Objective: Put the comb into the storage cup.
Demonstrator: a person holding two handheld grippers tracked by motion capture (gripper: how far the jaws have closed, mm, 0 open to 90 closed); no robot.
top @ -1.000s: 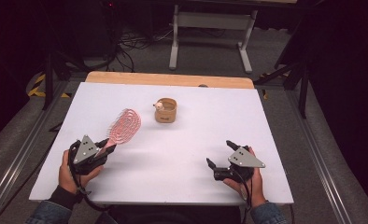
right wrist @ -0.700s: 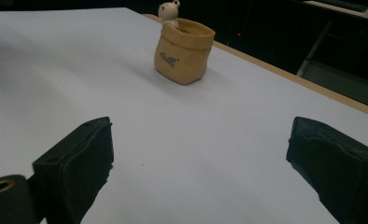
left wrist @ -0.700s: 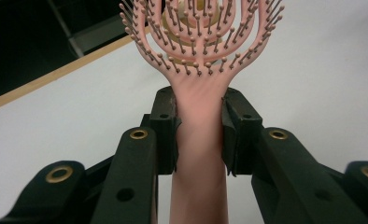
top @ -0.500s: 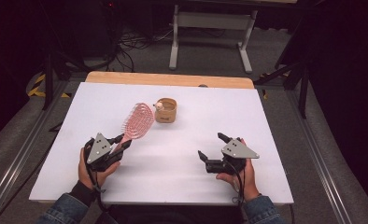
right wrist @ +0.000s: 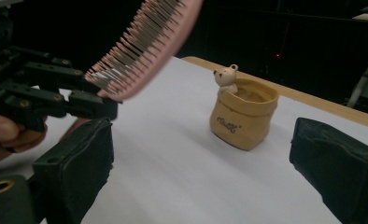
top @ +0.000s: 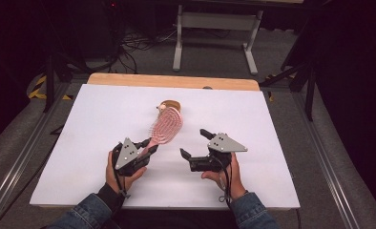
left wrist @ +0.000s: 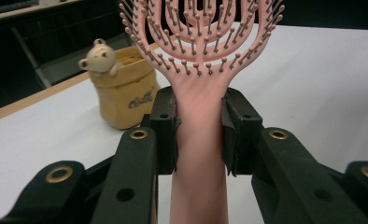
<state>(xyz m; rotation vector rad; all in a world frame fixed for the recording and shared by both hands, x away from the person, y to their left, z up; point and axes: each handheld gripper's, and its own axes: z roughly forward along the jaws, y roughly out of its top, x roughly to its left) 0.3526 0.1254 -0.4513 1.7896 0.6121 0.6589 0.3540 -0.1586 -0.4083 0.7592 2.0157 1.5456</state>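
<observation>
Writing: the yellow pot (left wrist: 124, 91) carries a dark cursive word on its front; too small and slanted to read with certainty in the left gripper view, and no clearer in the right gripper view. A small cream bear figure (left wrist: 99, 57) sits on the pot's rim. No other labels legible.

Change since the earlier frames: a second ago the left gripper (top: 145, 149) was well left of the pot, near the table's (top: 90, 119) left side, with the brush head out to the pot's left. Half a second ago the head was just beside the pot. Now the gripper is in front of the pot, and the brush head overlaps the pot's near rim in the high view; whether they touch cannot be told. The right gripper (top: 195, 144) has also come in from the right front corner toward the pot and now sits in front of it, slightly right, near the left gripper.

The pink hairbrush (top: 164, 128): pale pink plastic, open vented head with curved ribs, rows of ball-tipped bristles, smooth flat handle. It is carried off the table, handle low, head angled up toward the pot.

Fingers: the left gripper's jaws clamp the handle from both sides, just below where the head begins, pads pressed on the pink plastic. The right gripper's jaws stand wide apart with nothing between them; the pot is seen through the gap, well beyond.
</observation>
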